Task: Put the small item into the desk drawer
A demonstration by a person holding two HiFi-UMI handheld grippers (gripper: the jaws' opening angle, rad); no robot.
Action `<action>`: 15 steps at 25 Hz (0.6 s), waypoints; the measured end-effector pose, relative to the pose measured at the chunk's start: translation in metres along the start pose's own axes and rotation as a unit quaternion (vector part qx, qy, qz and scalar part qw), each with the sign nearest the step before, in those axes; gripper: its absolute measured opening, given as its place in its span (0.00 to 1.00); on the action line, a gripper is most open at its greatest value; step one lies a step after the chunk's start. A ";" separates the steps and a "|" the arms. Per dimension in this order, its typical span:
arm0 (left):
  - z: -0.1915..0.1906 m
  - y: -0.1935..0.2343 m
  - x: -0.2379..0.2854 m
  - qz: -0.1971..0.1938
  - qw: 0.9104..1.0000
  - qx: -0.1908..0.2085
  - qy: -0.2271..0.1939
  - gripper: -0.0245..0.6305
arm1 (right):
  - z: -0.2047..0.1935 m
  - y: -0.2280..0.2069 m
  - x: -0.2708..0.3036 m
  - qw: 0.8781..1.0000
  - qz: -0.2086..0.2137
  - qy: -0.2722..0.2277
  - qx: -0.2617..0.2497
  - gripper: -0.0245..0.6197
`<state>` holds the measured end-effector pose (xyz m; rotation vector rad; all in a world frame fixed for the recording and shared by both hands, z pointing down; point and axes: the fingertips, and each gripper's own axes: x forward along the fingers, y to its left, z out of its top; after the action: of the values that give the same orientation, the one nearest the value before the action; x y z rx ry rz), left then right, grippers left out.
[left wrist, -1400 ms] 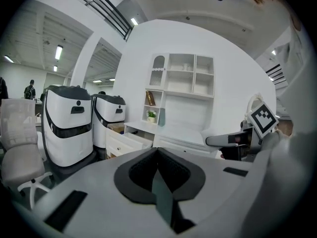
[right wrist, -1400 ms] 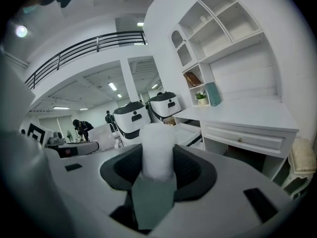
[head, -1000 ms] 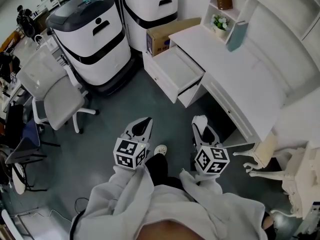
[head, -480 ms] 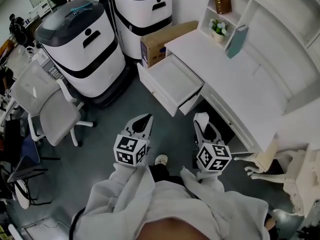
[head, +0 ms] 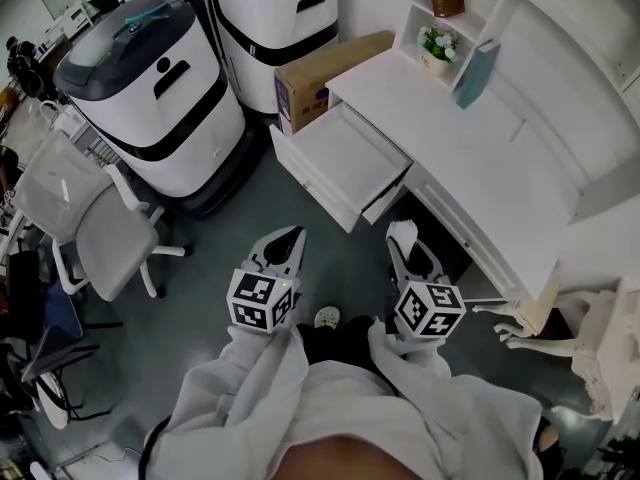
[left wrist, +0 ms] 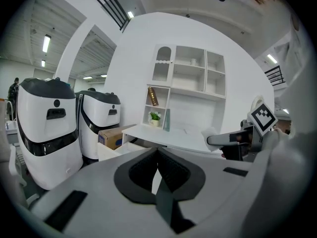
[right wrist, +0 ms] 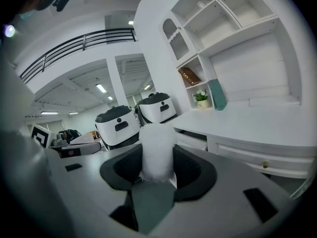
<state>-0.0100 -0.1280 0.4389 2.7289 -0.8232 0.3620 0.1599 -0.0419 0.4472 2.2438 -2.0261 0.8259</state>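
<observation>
The small item (head: 402, 231) is a white, fuzzy-looking roll. My right gripper (head: 404, 243) is shut on it, and in the right gripper view the small item (right wrist: 157, 145) stands upright between the pads of the right gripper (right wrist: 157, 175). The white desk (head: 470, 148) is ahead on the right, with its drawer (head: 312, 176) pulled out and open in front of both grippers, some way off. My left gripper (head: 288, 240) hangs over the grey floor, level with the right one. In its own view the left gripper (left wrist: 157, 152) is shut with nothing in it.
Two large white-and-black machines (head: 150, 88) (head: 280, 13) stand left of the drawer, with a cardboard box (head: 325, 68) beside it. An office chair (head: 95, 218) is at the left. A plant (head: 437, 44) and a teal book (head: 474, 71) sit at the desk's back. A white ornate chair (head: 590, 338) stands at the right.
The head view has shifted a little, so the desk and machines sit slightly differently in frame. Both grippers keep their pose, the right one still holding the item.
</observation>
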 end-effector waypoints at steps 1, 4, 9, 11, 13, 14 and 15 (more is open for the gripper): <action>-0.002 0.001 0.000 0.000 1.000 -0.001 0.002 0.06 | 0.000 0.001 0.001 1.000 0.000 0.001 0.001 0.33; -0.007 0.002 -0.002 0.001 1.000 -0.005 0.007 0.06 | -0.002 0.001 0.001 1.000 -0.002 0.004 -0.001 0.33; -0.015 0.009 -0.007 0.014 1.000 -0.016 0.013 0.06 | -0.005 -0.001 0.007 1.000 -0.002 0.014 -0.005 0.33; -0.017 0.014 -0.006 0.022 0.999 -0.021 0.014 0.06 | -0.006 -0.001 0.012 1.000 0.002 0.018 -0.005 0.33; -0.019 0.018 -0.002 0.027 0.999 -0.024 0.015 0.06 | -0.008 -0.003 0.019 1.000 0.005 0.023 -0.003 0.33; -0.019 0.020 0.000 0.028 0.999 -0.025 0.015 0.06 | -0.008 -0.004 0.023 1.000 0.007 0.025 -0.002 0.33; -0.019 0.022 0.003 0.030 0.999 -0.027 0.015 0.06 | -0.007 -0.005 0.027 1.000 0.008 0.027 -0.001 0.33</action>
<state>-0.0231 -0.1406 0.4615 2.6480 -0.8955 0.3869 0.1626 -0.0633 0.4656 2.1817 -2.0241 0.8743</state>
